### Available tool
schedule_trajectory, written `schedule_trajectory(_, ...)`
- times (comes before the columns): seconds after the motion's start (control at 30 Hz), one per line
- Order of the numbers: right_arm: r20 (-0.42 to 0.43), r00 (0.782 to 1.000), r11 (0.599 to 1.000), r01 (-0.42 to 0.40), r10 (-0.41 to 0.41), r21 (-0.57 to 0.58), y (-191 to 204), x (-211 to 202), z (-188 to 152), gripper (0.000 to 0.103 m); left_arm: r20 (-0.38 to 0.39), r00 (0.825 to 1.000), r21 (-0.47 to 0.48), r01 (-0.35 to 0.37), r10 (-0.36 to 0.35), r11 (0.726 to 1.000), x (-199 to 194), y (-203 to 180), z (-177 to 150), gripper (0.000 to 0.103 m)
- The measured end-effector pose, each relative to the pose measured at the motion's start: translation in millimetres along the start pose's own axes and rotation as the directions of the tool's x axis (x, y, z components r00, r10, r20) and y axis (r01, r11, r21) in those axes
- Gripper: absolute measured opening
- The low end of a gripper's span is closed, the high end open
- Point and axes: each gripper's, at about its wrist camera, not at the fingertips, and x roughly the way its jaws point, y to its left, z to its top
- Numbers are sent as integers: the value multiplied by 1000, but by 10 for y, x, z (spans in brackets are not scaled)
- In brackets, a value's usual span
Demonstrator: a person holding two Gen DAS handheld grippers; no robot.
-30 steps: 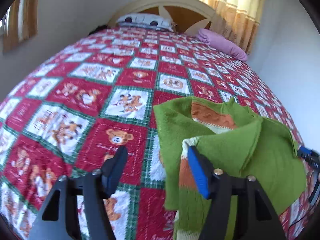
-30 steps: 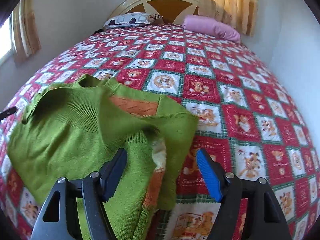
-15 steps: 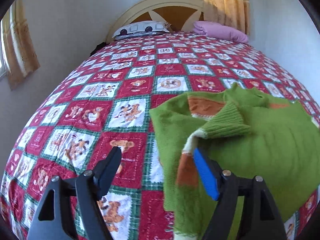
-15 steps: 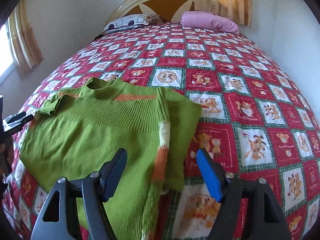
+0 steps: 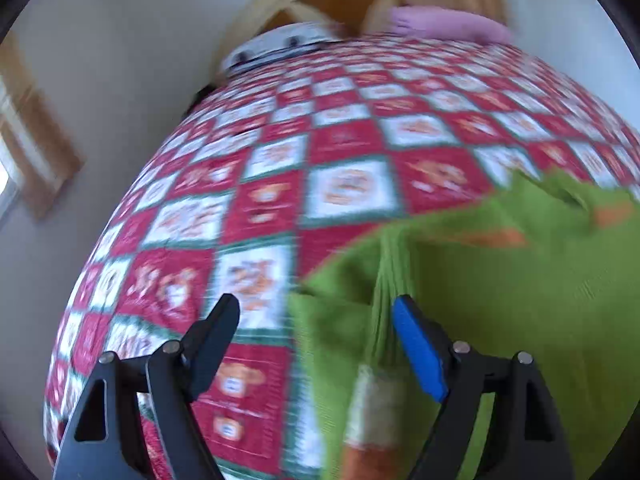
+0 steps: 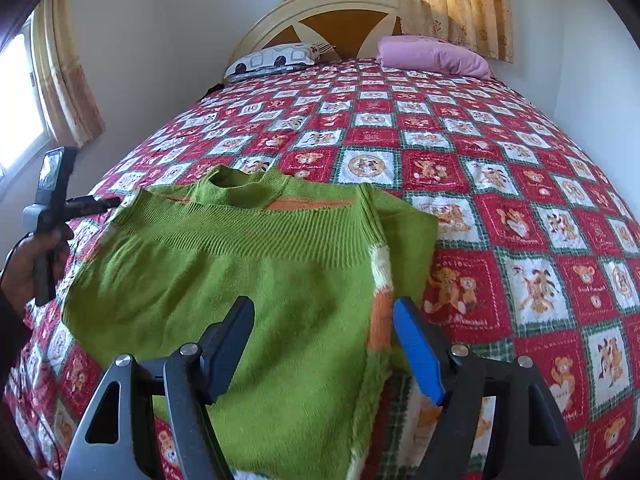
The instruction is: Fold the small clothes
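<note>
Left wrist view, blurred: the left hand-held gripper (image 5: pixel 316 334) has its jaws opening, wide apart and gripping nothing, above the left edge of the green sweater (image 5: pixel 500 300), which lies on the bed's red patchwork quilt (image 5: pixel 260 200) with a folded sleeve (image 5: pixel 380 360) under the blue finger. Right wrist view: the right hand-held gripper (image 6: pixel 324 340) stands wide and empty over the lower right part of the green sweater (image 6: pixel 240 272), which lies flat on the quilt (image 6: pixel 480 160) with both sleeves folded inward and its neckline toward the headboard (image 6: pixel 328 16). At the left edge a hand (image 6: pixel 28 264) holds the other hand-held gripper (image 6: pixel 100 202) beside the sweater's shoulder.
</note>
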Motion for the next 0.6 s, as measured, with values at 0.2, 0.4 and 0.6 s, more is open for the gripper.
schedule_trajectory(0.2, -28, 1000, 1000, -12, 13, 24, -153, -161, -191, 73, -37, 995, -158, 88, -95, 984, -90, 585, -310, 88)
schedule_trajectory(0.4, -74, 996, 996, -47, 52, 78, -290, -307, -458, 72, 21, 935, -239, 349, -355, 906, -640, 677, -1051, 88)
schedule_trajectory(0.6, -119, 983, 985, -125, 139, 120, -265, -261, -631, 31, 20, 890, -192, 450, -455, 872, -770, 435, -1403, 61)
